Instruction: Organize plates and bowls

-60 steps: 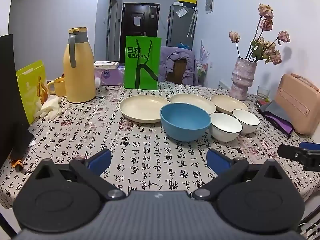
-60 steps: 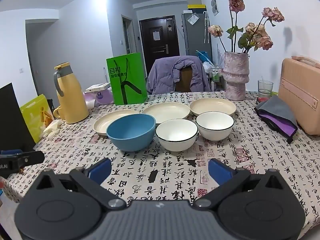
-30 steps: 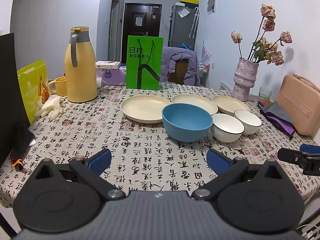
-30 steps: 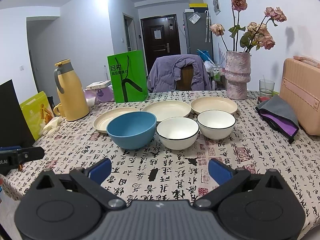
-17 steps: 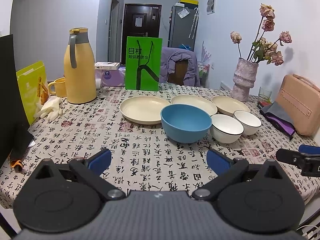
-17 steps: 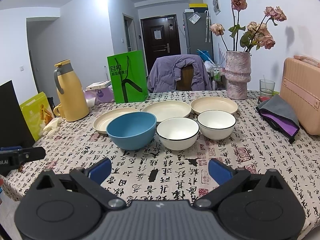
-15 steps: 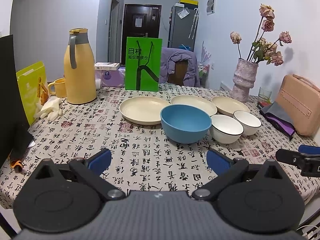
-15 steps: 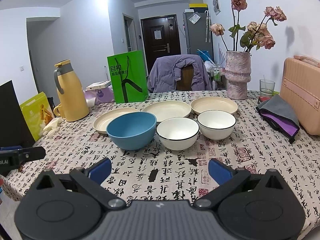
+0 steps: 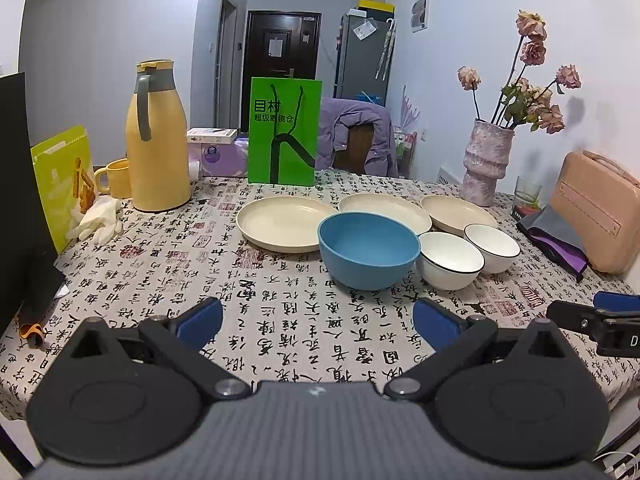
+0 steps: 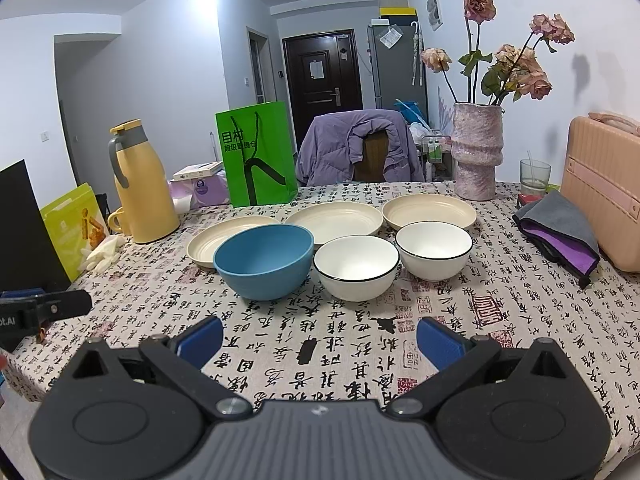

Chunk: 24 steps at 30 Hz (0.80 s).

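- Left gripper [image 9: 318, 322] — jaws spread wide, holding nothing.
- Right gripper [image 10: 320, 338] — likewise spread and bare.
- Blue bowl [image 10: 264, 261] at 12 o'clock; two white bowls [image 10: 356, 267] at its 3 o'clock.

Three cream plates [image 10: 334, 216] behind blue bowl [image 10: 264, 261], two white bowls [image 10: 356, 266], apparently empty

Home, dining area of small flat. Worktop [image 10: 520, 320] under calligraphy-print cloth. Chair [image 10: 374, 158] at 12 o'clock, purple jacket [image 10: 328, 148] draped over back. Dark entry door [image 10: 320, 80] beyond, fridge [image 10: 396, 64] with notes stuck on just right of it. Vase [image 10: 476, 152] of dried roses at 1 o'clock. Yellow thermos [image 10: 142, 188] and mug [image 10: 118, 220] at 10 o'clock, green shopping bag [image 10: 256, 152] at 11. Plates [image 10: 334, 216] and bowls [image 10: 356, 264] mid-worktop. White walls, domestic clutter.
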Each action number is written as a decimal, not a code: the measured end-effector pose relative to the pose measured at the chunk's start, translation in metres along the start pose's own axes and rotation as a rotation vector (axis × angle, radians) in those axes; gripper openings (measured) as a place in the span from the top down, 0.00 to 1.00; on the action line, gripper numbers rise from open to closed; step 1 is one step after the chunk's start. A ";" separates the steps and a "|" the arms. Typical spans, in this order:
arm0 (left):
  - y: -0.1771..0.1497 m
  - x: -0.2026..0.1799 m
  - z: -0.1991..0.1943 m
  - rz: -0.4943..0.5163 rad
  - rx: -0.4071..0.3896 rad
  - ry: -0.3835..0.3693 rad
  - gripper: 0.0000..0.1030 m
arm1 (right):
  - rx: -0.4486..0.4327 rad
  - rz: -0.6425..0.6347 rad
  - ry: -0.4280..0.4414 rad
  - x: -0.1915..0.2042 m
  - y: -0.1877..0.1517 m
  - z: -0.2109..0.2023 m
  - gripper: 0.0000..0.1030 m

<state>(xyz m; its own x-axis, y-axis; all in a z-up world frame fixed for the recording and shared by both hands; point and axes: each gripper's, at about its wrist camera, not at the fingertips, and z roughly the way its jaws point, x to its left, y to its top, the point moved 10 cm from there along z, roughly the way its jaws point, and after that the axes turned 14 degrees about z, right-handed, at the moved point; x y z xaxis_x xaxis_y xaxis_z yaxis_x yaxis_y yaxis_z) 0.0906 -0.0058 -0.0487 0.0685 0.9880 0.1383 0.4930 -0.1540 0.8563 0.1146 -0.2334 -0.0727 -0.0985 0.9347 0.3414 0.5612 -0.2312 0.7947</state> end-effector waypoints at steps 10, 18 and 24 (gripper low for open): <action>0.001 0.000 0.000 -0.001 -0.002 0.000 0.00 | -0.001 -0.001 0.000 0.000 0.000 0.000 0.00; 0.002 0.000 0.000 -0.002 -0.003 0.000 0.00 | 0.000 -0.001 0.002 0.002 0.000 0.001 0.00; 0.003 0.001 0.001 -0.006 -0.004 -0.005 0.00 | 0.001 -0.004 0.007 0.006 -0.001 0.003 0.00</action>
<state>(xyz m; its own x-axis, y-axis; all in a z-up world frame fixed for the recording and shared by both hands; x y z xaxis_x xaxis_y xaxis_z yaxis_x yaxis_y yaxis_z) 0.0934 -0.0057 -0.0465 0.0703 0.9889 0.1310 0.4898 -0.1486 0.8591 0.1155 -0.2266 -0.0731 -0.1066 0.9338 0.3416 0.5618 -0.2269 0.7956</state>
